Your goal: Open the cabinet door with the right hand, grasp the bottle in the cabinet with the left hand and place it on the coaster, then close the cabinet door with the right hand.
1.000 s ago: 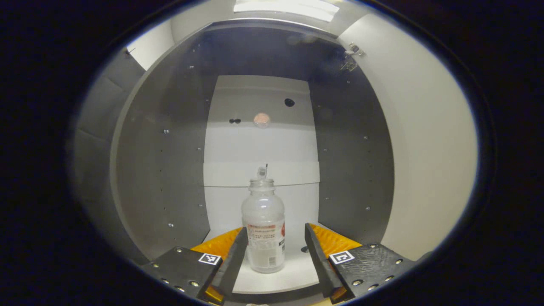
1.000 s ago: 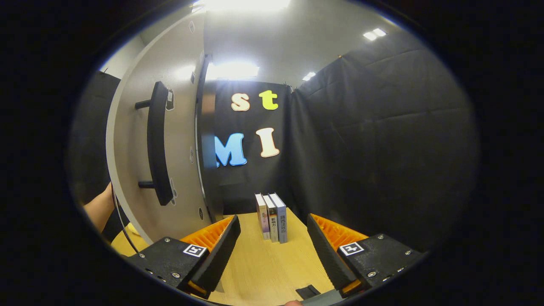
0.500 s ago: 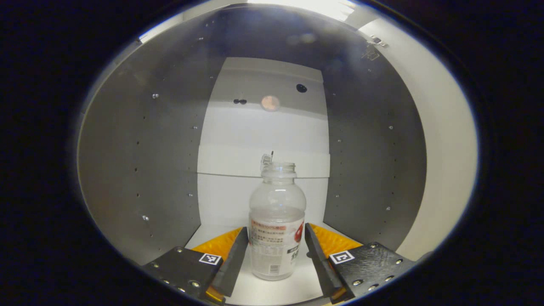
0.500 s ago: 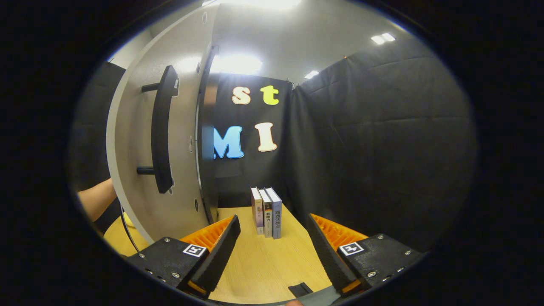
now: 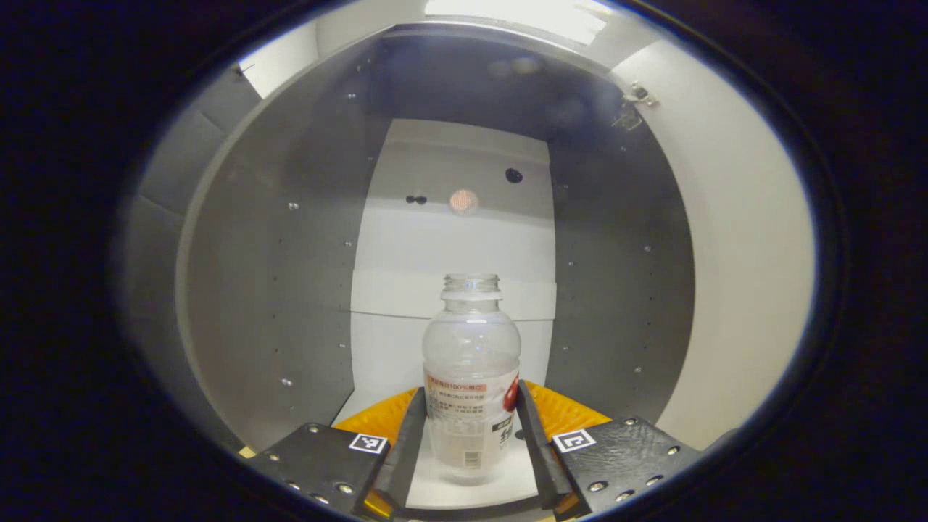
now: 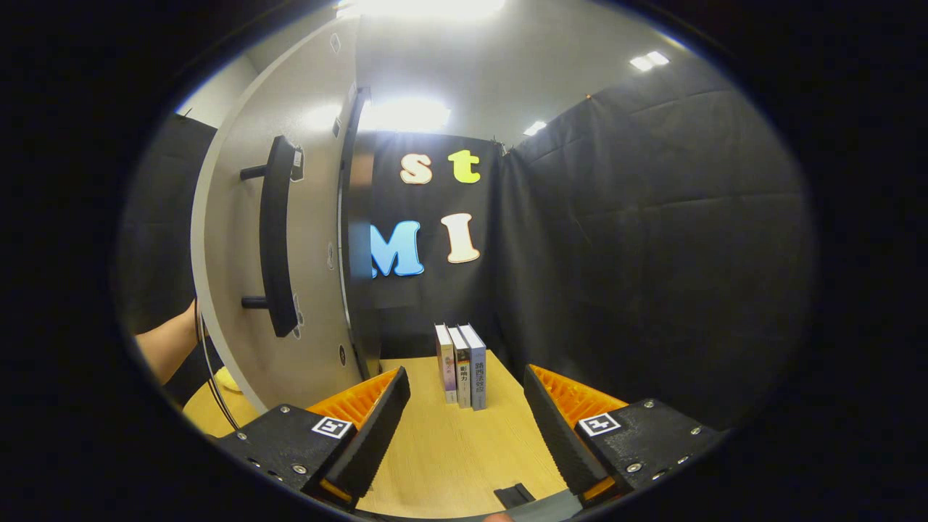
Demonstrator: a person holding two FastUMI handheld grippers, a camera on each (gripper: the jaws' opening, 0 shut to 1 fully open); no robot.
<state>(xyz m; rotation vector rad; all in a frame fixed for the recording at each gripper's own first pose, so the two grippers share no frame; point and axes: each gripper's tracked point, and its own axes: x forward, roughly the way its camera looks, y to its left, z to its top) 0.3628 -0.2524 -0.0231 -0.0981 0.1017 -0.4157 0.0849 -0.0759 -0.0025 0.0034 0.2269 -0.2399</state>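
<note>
A clear uncapped bottle [image 5: 471, 377] with a white label stands upright on the white floor of the cabinet [image 5: 275, 290]. My left gripper [image 5: 470, 388] reaches inside, and both fingers press on the label's sides. The white cabinet door [image 5: 732, 254] stands open at the right in the left gripper view. In the right gripper view the door's outer face [image 6: 312, 239] with its black bar handle [image 6: 277, 235] is at the left. My right gripper [image 6: 465, 370] hangs open over the wooden table [image 6: 449, 449], apart from the handle and holding nothing.
Three upright books [image 6: 462, 362] stand on the table against the black cloth wall. A person's forearm [image 6: 163, 348] shows left of the door. A small black object [image 6: 513, 496] lies near the table's front edge. The edge of a yellow thing [image 6: 226, 378] peeks out below the door.
My left gripper's fingers have come together from either side of the bottle onto its label, and the gripper has drawn back a little. The right gripper has barely shifted.
</note>
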